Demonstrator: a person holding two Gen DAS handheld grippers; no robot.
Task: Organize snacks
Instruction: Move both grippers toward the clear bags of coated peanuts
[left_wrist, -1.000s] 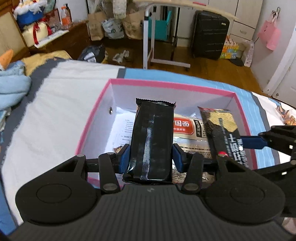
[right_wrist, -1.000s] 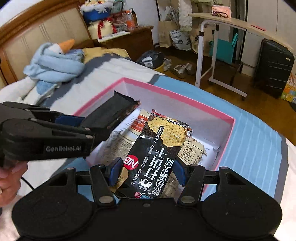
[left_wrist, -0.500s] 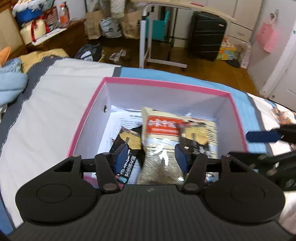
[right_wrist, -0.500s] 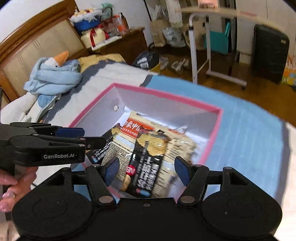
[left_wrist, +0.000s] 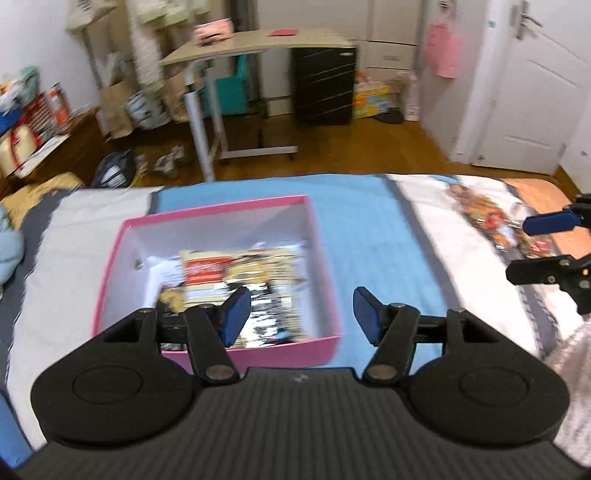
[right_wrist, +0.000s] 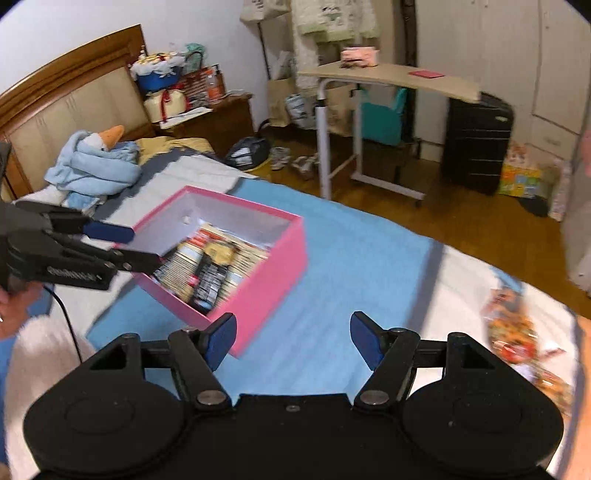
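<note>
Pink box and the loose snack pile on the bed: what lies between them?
Only bare bedcover lies between the pink box and the snack pile, shown in the right wrist view.

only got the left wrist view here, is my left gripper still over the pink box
Observer: In the right wrist view the left gripper hangs over the near left edge of the pink box, jaws opening, nothing between them.
Operator: right gripper holding anything
Observer: No, the right gripper is opening over blue bedding, empty.
Operator: anything left of the box i cant see
Observer: A blue plush toy lies by the headboard.
</note>
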